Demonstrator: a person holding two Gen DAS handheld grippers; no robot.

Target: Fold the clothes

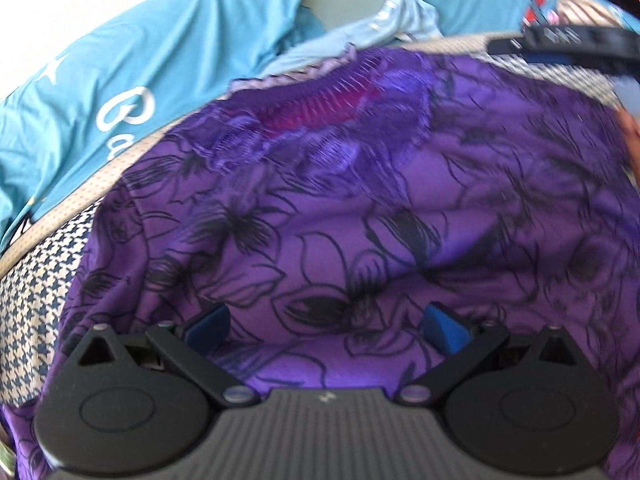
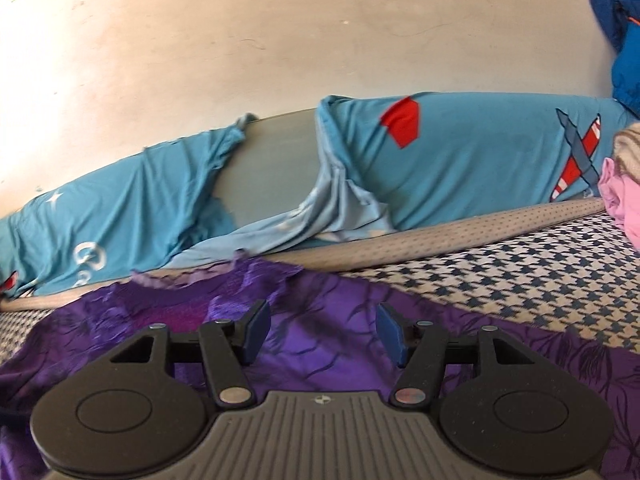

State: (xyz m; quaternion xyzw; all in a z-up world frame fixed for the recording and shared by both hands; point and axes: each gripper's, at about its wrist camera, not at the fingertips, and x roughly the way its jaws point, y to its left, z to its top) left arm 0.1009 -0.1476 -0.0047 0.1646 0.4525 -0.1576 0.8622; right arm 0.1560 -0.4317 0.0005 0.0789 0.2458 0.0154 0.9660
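Note:
A purple garment point(image 1: 360, 208) with a black flower print and a lace neckline lies spread on the houndstooth bed surface point(image 1: 28, 300). My left gripper point(image 1: 326, 326) hovers low over its middle, open, with cloth showing between the blue pads point(image 1: 210, 322) but nothing pinched. In the right wrist view the same purple garment point(image 2: 320, 344) fills the foreground, its lace collar point(image 2: 224, 284) to the left. My right gripper point(image 2: 322, 328) is open just above the cloth. The other gripper's black body point(image 1: 576, 42) shows blurred at the left view's upper right.
A teal sheet with printed planes and letters point(image 2: 460, 160) covers the cushion along the wall point(image 2: 280, 40). Beige piping point(image 2: 440, 236) edges the houndstooth mattress point(image 2: 520, 280). Pink and beige clothes point(image 2: 622, 192) are heaped at right, a blue item point(image 2: 620, 32) above them.

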